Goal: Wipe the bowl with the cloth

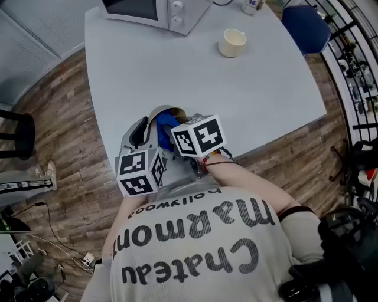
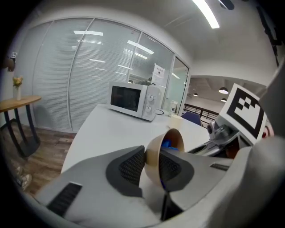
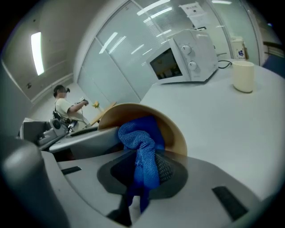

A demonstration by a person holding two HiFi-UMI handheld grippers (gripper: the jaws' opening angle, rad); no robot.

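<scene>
A tan bowl (image 1: pixel 158 113) is tipped on its side near the table's front edge. My left gripper (image 2: pixel 153 164) is shut on its wall (image 2: pixel 156 156), one pad outside and one inside. A blue cloth (image 3: pixel 141 143) hangs bunched from my right gripper (image 3: pixel 142 168), which is shut on it and pushes its upper end into the bowl (image 3: pixel 176 131). In the head view the cloth (image 1: pixel 167 125) shows between the two marker cubes, and the right gripper's jaws are hidden under its cube (image 1: pixel 198 135). The left gripper view shows a bit of the cloth (image 2: pixel 167 144) inside the bowl.
A white microwave (image 1: pixel 159 10) stands at the table's far edge, with a cream cup (image 1: pixel 231 42) to its right. A blue chair (image 1: pixel 306 26) is beyond the far right corner. The grey table (image 1: pixel 177 71) ends close to my body. A person (image 3: pixel 67 107) stands far off.
</scene>
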